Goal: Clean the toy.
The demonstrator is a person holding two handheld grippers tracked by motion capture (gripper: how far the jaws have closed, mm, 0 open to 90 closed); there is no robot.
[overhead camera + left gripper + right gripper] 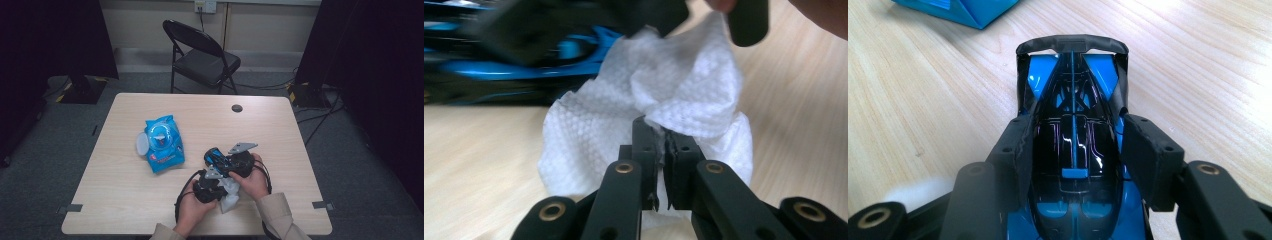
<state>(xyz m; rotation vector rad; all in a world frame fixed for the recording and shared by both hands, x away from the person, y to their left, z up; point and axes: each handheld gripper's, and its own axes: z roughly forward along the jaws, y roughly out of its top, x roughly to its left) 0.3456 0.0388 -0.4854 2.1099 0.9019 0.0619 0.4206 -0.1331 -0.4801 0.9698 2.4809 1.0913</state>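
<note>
Left gripper [663, 165] near table's [280, 130] front edge, jaws pinched tight on white wipe [684, 95], wipe bunched against toy car [1073, 150]. Right gripper [1075, 150] just beyond, jaws half-wide, clamped on car's black-and-blue body, car held above tabletop. Farther left: blue wipe pack [163, 144], lid flipped open. Behind table: folding chair [202, 57].

No lettering is legible; the print on the blue wipes pack [163, 143] is blurred.
</note>
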